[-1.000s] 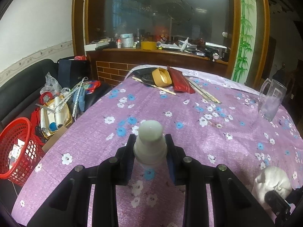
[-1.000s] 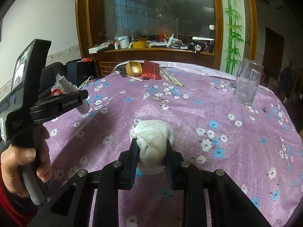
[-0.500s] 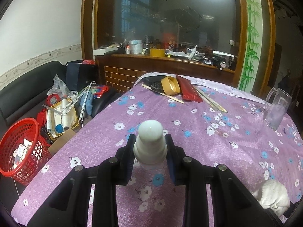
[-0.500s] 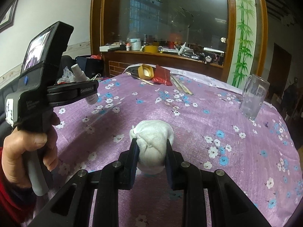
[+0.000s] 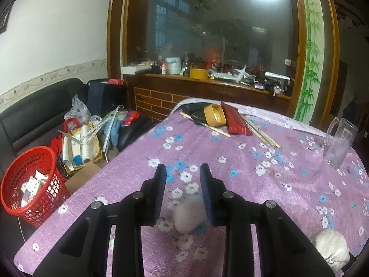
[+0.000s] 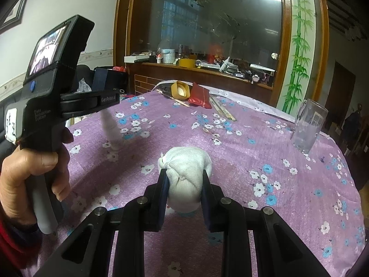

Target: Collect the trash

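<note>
White cloth wad [image 6: 185, 173] is soft, light, squishy | your right gripper [image 6: 184, 184] is clamped round its middle above the purple tablecloth [image 6: 265, 138] | left gripper [image 5: 183, 180] gapes empty, blurry white bottle [image 5: 188, 214] beneath.

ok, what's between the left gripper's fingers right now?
Left wrist view: the left gripper is open, with a motion-blurred white object low in the gap and the purple tablecloth behind it.
</note>
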Demonstrator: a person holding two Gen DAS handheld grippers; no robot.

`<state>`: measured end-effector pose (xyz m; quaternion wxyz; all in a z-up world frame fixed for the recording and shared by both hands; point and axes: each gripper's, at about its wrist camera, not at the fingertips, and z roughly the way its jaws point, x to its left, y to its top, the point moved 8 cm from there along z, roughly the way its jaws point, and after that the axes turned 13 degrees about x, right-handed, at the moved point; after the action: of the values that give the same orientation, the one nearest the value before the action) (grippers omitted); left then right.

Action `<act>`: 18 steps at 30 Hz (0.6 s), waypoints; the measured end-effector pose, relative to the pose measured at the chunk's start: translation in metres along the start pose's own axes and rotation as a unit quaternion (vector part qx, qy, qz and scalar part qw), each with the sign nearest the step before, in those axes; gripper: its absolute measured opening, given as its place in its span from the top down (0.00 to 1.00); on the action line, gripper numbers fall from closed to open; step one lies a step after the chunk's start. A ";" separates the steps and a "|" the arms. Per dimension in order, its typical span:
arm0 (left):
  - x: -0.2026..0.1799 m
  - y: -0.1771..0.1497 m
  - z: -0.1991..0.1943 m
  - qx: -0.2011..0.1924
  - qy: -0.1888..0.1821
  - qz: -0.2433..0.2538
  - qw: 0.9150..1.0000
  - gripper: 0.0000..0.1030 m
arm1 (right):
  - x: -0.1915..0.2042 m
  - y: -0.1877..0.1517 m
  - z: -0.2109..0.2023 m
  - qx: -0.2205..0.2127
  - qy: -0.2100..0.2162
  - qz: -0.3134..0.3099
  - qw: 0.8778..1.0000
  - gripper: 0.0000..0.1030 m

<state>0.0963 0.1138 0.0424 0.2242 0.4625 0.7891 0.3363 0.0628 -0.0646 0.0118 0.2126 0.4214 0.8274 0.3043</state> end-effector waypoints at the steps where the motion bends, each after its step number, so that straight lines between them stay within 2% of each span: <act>1: 0.001 0.001 -0.003 0.001 -0.002 -0.002 1.000 0.72 | 0.001 0.000 -0.001 -0.001 0.000 -0.001 1.000 0.73; 5: 0.004 0.002 -0.016 -0.004 -0.002 0.003 1.000 0.72 | 0.004 0.000 -0.004 -0.006 -0.006 -0.005 1.000 0.73; 8: 0.008 -0.002 -0.021 0.010 -0.014 0.008 1.000 0.72 | 0.005 0.000 -0.006 -0.008 -0.008 -0.007 1.000 0.73; 13: 0.009 -0.008 -0.011 0.062 -0.042 0.037 0.997 0.72 | -0.013 0.002 -0.008 -0.007 -0.003 0.031 1.000 0.73; 15: 0.001 -0.011 0.000 0.091 -0.060 0.065 0.992 0.68 | -0.022 0.001 -0.006 0.000 0.009 0.053 0.999 0.73; 16: -0.007 -0.013 0.010 0.117 -0.080 0.084 0.986 0.67 | -0.026 0.000 -0.004 0.005 0.017 0.063 0.998 0.73; 18: -0.018 -0.014 0.021 0.142 -0.098 0.108 0.979 0.64 | -0.031 0.000 -0.002 0.011 0.021 0.076 0.997 0.73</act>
<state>0.1104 0.1001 0.0184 0.1953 0.6026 0.7484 0.1963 0.0787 -0.0910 0.0157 0.1668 0.4788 0.8006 0.3193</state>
